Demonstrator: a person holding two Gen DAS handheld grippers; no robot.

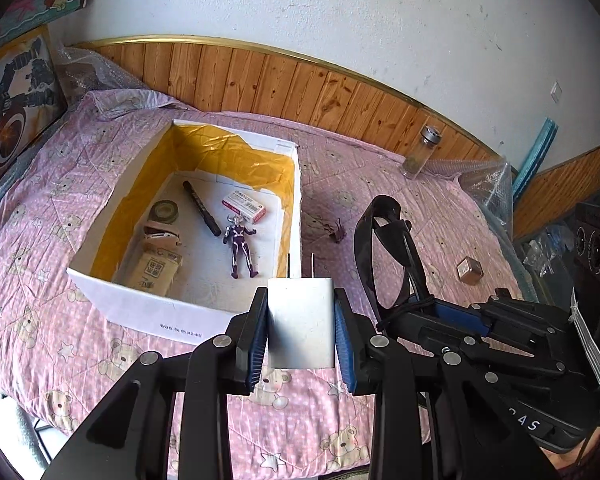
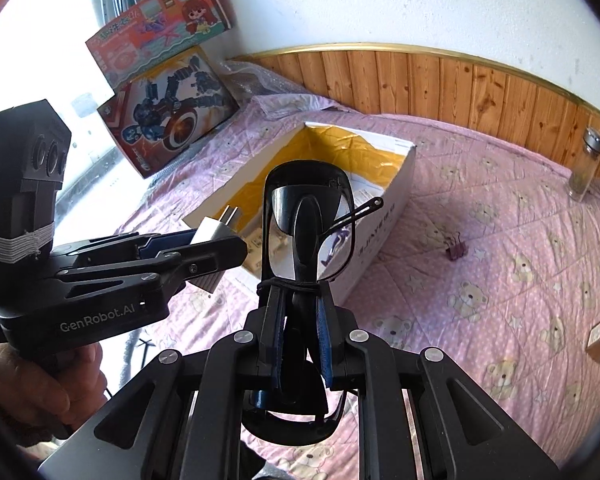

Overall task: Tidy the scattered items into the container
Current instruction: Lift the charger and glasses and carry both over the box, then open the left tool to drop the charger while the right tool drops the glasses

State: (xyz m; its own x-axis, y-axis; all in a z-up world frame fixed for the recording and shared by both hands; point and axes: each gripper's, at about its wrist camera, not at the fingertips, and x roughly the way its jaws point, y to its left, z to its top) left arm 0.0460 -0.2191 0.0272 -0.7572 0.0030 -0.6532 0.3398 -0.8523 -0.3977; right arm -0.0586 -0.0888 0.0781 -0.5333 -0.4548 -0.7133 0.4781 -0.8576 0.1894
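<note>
Nearest, the left gripper (image 1: 301, 330) has its fingers clamped on a white charger (image 1: 301, 320), and the right gripper (image 2: 300, 344) pinches folded glasses (image 2: 310, 232); both hang over the bed (image 1: 40, 208) just short of the box (image 1: 140, 304). This looks like the carry-and-drop step: next, clear the near wall, then release among the figure (image 1: 240, 246) and marker (image 1: 201, 208). Beyond lie a binder clip (image 1: 339, 232), cube (image 1: 469, 271) and jar (image 1: 420, 152), nothing blocking.
</note>
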